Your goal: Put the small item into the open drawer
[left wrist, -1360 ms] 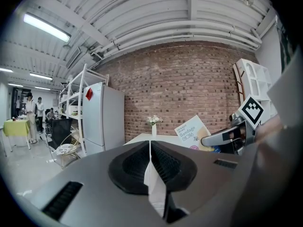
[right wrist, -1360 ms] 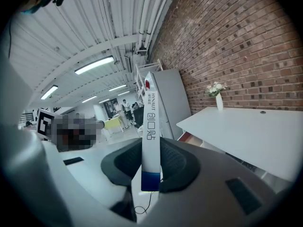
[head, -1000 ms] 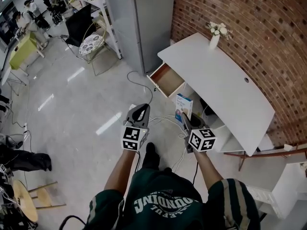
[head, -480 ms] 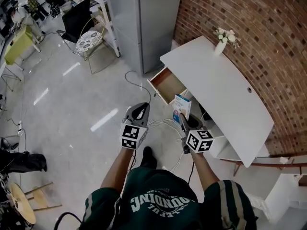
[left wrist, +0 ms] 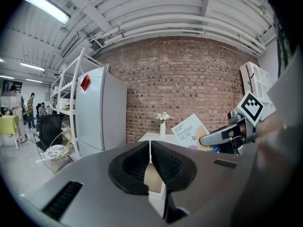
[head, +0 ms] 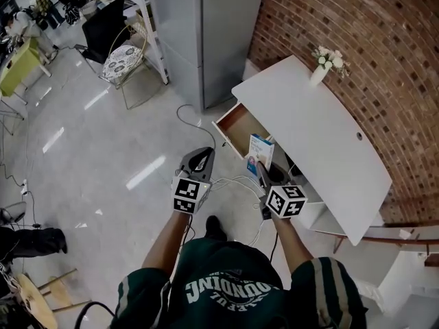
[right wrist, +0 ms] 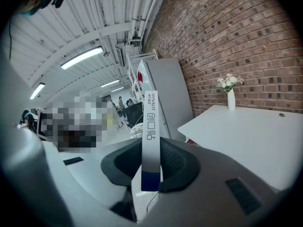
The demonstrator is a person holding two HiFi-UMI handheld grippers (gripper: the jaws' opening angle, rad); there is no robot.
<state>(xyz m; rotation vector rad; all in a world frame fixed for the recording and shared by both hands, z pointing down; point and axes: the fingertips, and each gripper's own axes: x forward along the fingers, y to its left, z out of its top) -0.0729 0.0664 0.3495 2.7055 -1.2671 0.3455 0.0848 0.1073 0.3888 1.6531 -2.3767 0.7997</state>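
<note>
My right gripper (head: pixel 262 167) is shut on a small white and blue bandage box (head: pixel 260 153), held upright just in front of the open drawer (head: pixel 238 129). The right gripper view shows the box's narrow edge (right wrist: pixel 151 141) clamped between the dark pads. The drawer has a wooden inside and sticks out of the white desk (head: pixel 315 139). My left gripper (head: pixel 198 159) hangs over the floor to the left of the box, its jaws together and nothing between them (left wrist: pixel 150 162). The box (left wrist: pixel 189 131) also shows in the left gripper view.
A white vase of flowers (head: pixel 321 66) stands at the desk's far end by the brick wall. A grey fridge (head: pixel 206 26) stands left of the desk. White cables (head: pixel 236 184) lie on the floor under my grippers. A chair (head: pixel 123 57) and people are far left.
Both grippers and I have come a little closer to the desk; the box is now nearer the open drawer. Neither grip has changed.
</note>
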